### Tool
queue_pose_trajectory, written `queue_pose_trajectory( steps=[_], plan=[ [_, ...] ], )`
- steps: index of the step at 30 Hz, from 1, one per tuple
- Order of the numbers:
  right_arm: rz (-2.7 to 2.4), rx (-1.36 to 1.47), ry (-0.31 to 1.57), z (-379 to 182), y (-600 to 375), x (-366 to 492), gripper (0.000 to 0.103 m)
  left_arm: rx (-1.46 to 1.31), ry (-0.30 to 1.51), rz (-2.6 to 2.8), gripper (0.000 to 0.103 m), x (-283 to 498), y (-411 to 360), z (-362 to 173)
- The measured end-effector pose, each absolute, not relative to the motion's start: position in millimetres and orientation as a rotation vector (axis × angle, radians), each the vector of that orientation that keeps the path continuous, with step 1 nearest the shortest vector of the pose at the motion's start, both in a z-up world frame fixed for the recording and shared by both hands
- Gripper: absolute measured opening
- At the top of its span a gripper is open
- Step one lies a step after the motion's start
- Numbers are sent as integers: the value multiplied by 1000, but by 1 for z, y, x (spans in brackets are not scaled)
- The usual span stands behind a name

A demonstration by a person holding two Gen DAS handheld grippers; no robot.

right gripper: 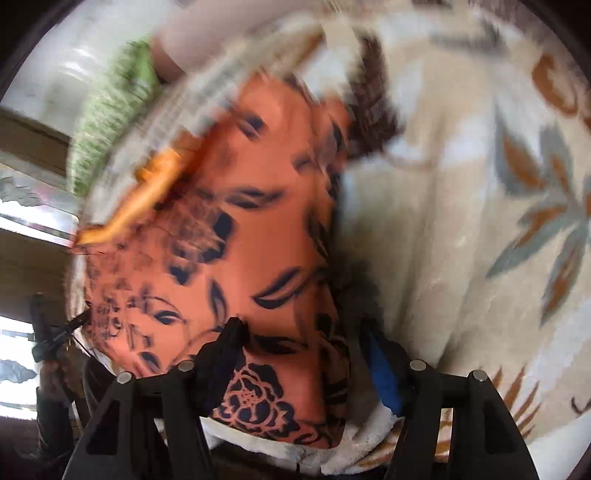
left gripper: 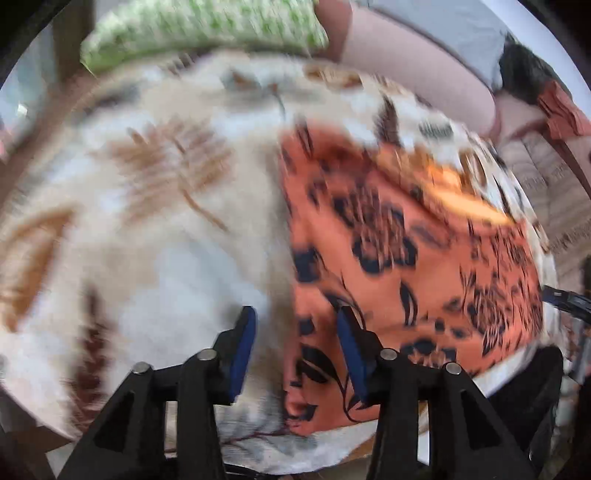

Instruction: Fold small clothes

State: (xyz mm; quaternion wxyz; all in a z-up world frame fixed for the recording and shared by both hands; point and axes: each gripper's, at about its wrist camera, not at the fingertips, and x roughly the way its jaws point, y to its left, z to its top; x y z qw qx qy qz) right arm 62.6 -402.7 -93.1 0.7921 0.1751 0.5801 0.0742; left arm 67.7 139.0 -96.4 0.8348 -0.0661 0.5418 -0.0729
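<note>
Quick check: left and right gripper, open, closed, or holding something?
Left gripper: open, holding nothing, over the edge of the orange floral garment.
Right gripper: open, straddling the garment, not clamped.

We see an orange garment [left gripper: 406, 258] printed with navy-black flowers and leaves, a brighter yellow-orange band along its upper edge at the right of the left wrist frame. Under it lies a cream fleece blanket [left gripper: 147, 229] patterned with tan, rust-brown and grey-blue leaves. At the upper left sits a green-and-white speckled cushion [left gripper: 199, 29]. In the right wrist frame the same orange print [right gripper: 258, 236] fills the centre-left, and the blanket [right gripper: 461, 221] shows grey-blue and rust leaves at the right.
</note>
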Motion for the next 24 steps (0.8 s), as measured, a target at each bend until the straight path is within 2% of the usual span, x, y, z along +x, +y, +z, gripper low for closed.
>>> queue_pose_trajectory(
  steps=[3, 5, 9, 12, 15, 16, 18, 19, 21, 24],
  plan=[
    [207, 339, 1106, -49, -393, 70, 69, -90, 1030, -222, 53, 73, 134, -62],
    [347, 325, 1109, -36, -366, 86, 71, -38, 1023, -256, 56, 84, 124, -56],
    [546, 94, 1209, -55, -281, 112, 71, 148, 1051, -332, 56, 107, 101, -73],
    [565, -46, 1230, -72, -250, 113, 71, 376, 1057, -349, 56, 133, 78, -90],
    [599, -111, 1283, -89, -246, 122, 71, 424, 1052, -406, 56, 152, 76, -94],
    [623, -137, 1308, -93, -252, 116, 71, 442, 1048, -409, 53, 162, 73, -97],
    [660, -190, 1350, -102, -253, 121, 71, 471, 1061, -358, 23, 179, 74, -102],
    [658, -228, 1346, -105, -253, 128, 71, 445, 1073, -311, 15, 191, 78, -105],
    [589, -245, 1301, -107, -259, 157, 71, 193, 1094, -143, 15, 221, 112, -108],
    [217, 145, 1241, -112, -328, 220, 71, -41, 1133, -5, 13, 231, 149, -114]
  ],
)
